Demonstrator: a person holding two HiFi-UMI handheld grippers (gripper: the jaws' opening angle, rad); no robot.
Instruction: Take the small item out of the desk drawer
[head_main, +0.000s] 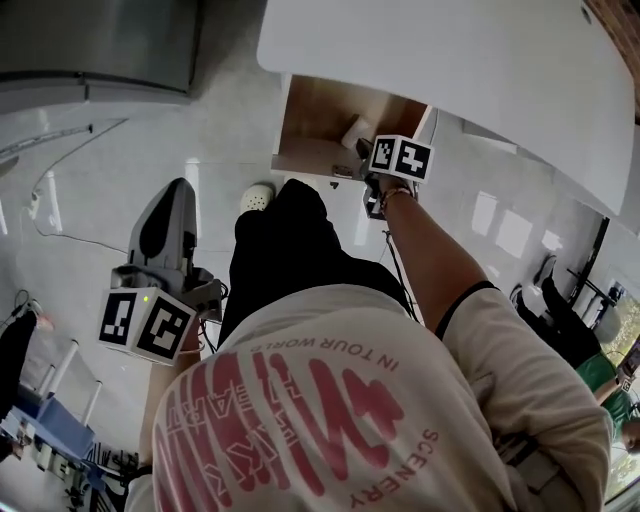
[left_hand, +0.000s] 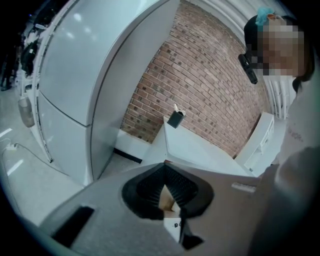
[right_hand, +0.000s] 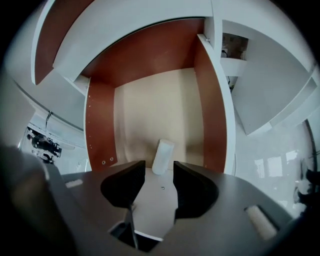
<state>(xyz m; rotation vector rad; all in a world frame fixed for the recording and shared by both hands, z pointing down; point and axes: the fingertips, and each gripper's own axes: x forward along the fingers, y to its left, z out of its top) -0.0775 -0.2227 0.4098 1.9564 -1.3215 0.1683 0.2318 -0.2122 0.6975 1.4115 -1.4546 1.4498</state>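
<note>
The desk drawer (head_main: 310, 115) stands pulled out under the white desk top, showing a pale wooden floor and red-brown side walls (right_hand: 205, 110). A small white cylinder-like item (right_hand: 162, 155) lies on the drawer floor; the head view shows it as a pale lump (head_main: 355, 132). My right gripper (right_hand: 159, 169) points steeply down into the drawer, open, its tips on either side of the item's near end without pressing it. In the head view the right gripper (head_main: 368, 150) sits at the drawer's right side. My left gripper (head_main: 178, 195) hangs off to the left over the floor, its jaws (left_hand: 165, 172) together and nothing held.
The white desk top (head_main: 450, 70) overhangs the drawer's back. A tall pale cabinet (left_hand: 65, 75) and a brick wall (left_hand: 200, 85) face the left gripper. A white shoe (head_main: 257, 197) stands on the glossy floor by the drawer front. Cables and stands lie at far left.
</note>
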